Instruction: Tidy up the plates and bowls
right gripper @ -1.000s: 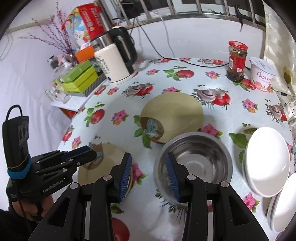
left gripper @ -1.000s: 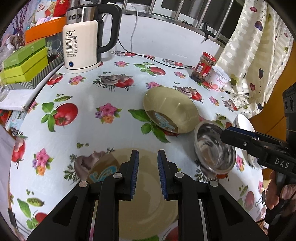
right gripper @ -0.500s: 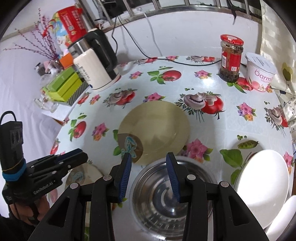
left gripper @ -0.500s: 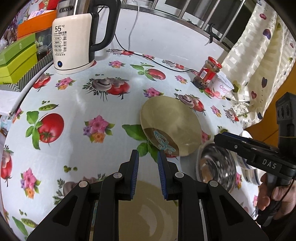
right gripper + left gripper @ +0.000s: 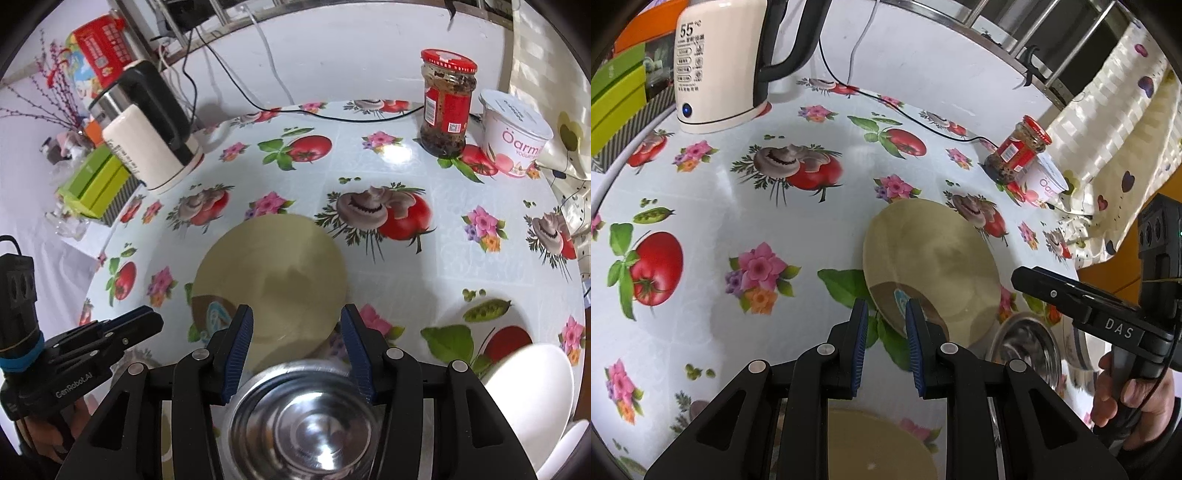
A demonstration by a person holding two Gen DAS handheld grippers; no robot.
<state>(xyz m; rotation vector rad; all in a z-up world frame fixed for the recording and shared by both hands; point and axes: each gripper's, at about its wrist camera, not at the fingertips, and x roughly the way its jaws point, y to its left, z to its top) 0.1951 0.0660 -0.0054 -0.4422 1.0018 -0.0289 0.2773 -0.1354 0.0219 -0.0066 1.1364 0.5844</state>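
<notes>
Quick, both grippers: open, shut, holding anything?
Left gripper: open, narrow gap, holding nothing.
Right gripper: open wide, empty, above the steel bowl.

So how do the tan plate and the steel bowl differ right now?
The tan plate is matte, shallow and wide; the steel bowl is shiny, deep and narrower. The plate has a brown patch with a blue motif; the bowl is plain. Both sit upright and empty on the tablecloth.

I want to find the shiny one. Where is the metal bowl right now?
In the right wrist view the metal bowl sits at the bottom centre, under the open right gripper, between the tan plate and the white plates.
</notes>
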